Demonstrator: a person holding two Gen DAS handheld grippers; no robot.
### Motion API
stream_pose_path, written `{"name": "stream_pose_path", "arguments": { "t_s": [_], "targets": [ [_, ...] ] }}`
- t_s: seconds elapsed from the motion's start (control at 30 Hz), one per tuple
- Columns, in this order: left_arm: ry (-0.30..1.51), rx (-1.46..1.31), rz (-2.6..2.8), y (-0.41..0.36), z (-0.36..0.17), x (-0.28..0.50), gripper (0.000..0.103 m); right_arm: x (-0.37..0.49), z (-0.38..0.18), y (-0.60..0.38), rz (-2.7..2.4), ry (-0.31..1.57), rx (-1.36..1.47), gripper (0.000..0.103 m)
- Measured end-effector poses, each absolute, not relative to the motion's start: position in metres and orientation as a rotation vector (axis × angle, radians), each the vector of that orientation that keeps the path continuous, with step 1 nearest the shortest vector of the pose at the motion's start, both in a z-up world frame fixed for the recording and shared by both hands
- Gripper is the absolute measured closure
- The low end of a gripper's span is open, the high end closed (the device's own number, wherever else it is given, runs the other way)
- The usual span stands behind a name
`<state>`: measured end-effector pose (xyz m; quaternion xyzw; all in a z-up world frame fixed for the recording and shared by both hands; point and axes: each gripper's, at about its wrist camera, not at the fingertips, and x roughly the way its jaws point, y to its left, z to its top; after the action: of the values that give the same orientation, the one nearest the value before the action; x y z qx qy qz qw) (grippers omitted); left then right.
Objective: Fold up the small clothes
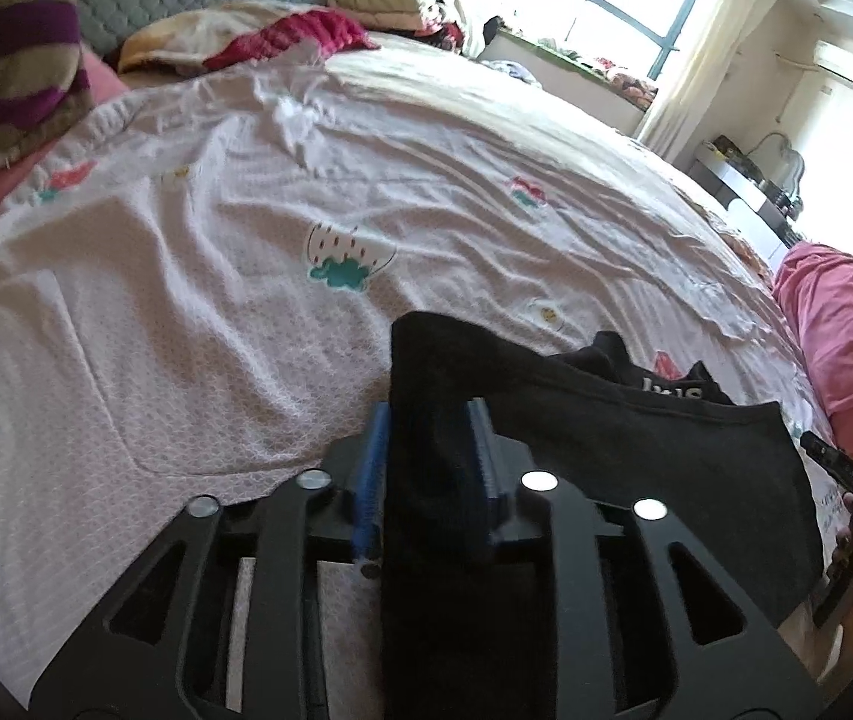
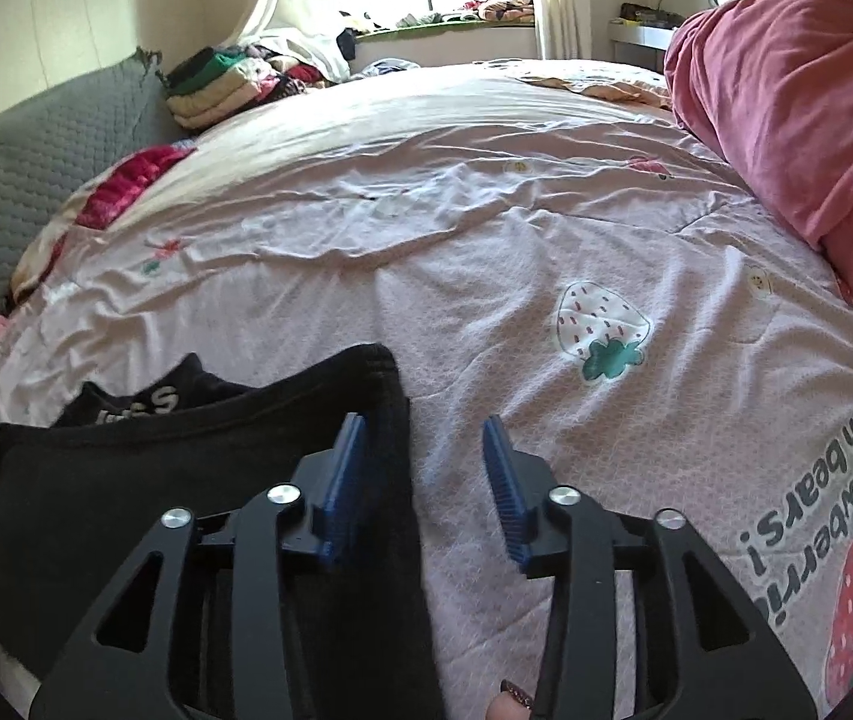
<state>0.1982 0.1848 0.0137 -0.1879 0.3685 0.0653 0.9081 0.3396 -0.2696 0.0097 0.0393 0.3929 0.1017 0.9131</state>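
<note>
Black small garment [image 1: 636, 420] lies on the strawberry-print bedspread [image 1: 216, 300]. Left claw [image 1: 429, 468] apart, garment's edge between its blue pads. Right claw [image 2: 423, 480] apart, straddling the opposite edge. Pink pillow [image 2: 786, 90] nearby; folded clothes stack [image 2: 216, 84] far off.

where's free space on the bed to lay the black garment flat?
Free: the wide stretch of the bedspread beyond the black garment, around the strawberry print. Crowded: pink bedding along one side, striped pillow on the other, folded clothes stack near the window.
</note>
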Motion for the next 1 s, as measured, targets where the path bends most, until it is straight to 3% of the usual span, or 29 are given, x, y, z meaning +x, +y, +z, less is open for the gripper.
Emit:
{"name": "stream_pose_path", "arguments": {
  "t_s": [0.23, 0.4, 0.53, 1.0],
  "targets": [
    [0.737, -0.334, 0.098, 0.163, 0.029, 0.176, 0.068, 0.306, 0.024, -0.259, 0.282, 0.793, 0.055, 0.059],
    [0.749, -0.351, 0.065, 0.148, 0.026, 0.160, 0.067, 0.283, 0.034, -0.251, 0.323, 0.774, 0.024, 0.059],
    [0.747, -0.310, 0.059, 0.135, 0.030, 0.151, 0.067, 0.266, 0.034, -0.249, 0.338, 0.769, 0.020, 0.052],
    [0.877, -0.265, 0.050, 0.111, -0.002, 0.134, 0.067, 0.221, -0.003, -0.249, 0.330, 0.883, -0.025, 0.052]
  ]
}}
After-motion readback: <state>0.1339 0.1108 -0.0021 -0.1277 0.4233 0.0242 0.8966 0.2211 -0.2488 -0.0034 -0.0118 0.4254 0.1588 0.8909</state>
